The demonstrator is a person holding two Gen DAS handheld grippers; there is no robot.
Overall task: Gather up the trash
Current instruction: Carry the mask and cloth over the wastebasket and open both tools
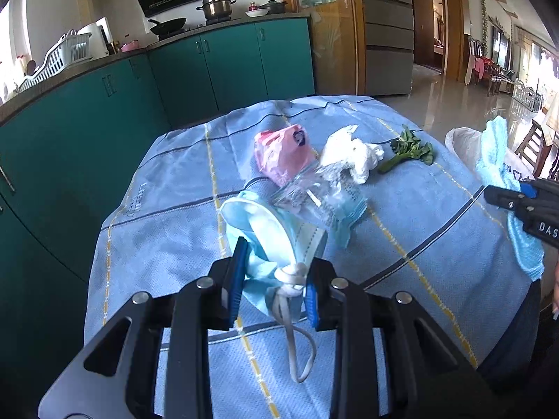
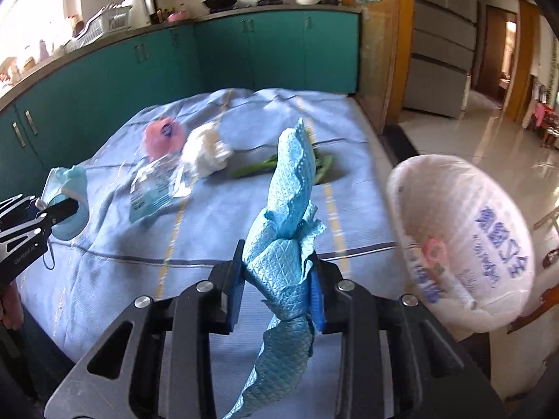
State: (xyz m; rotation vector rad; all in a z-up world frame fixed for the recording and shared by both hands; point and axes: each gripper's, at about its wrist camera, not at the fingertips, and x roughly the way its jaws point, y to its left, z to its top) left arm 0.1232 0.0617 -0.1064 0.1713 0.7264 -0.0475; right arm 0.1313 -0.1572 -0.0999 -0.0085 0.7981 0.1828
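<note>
My left gripper (image 1: 274,279) is shut on a blue face mask (image 1: 260,230), its white ear loop hanging down; it also shows in the right wrist view (image 2: 66,188). My right gripper (image 2: 277,279) is shut on a crumpled blue quilted cloth (image 2: 291,195), held above the table, also seen in the left wrist view (image 1: 496,150). A white trash bag (image 2: 464,241) stands open at the table's right edge, with pink trash inside. On the blue tablecloth (image 1: 167,244) lie a pink wrapper (image 1: 283,150), a clear plastic packet (image 1: 314,199), a white crumpled tissue (image 1: 353,153) and a green vegetable stalk (image 1: 408,150).
Teal kitchen cabinets (image 1: 223,63) run along the far side and left of the table, with pots and a dish rack on the counter. A grey fridge (image 1: 387,31) and a tiled floor (image 1: 450,104) lie to the right. Wooden chairs stand by the bag.
</note>
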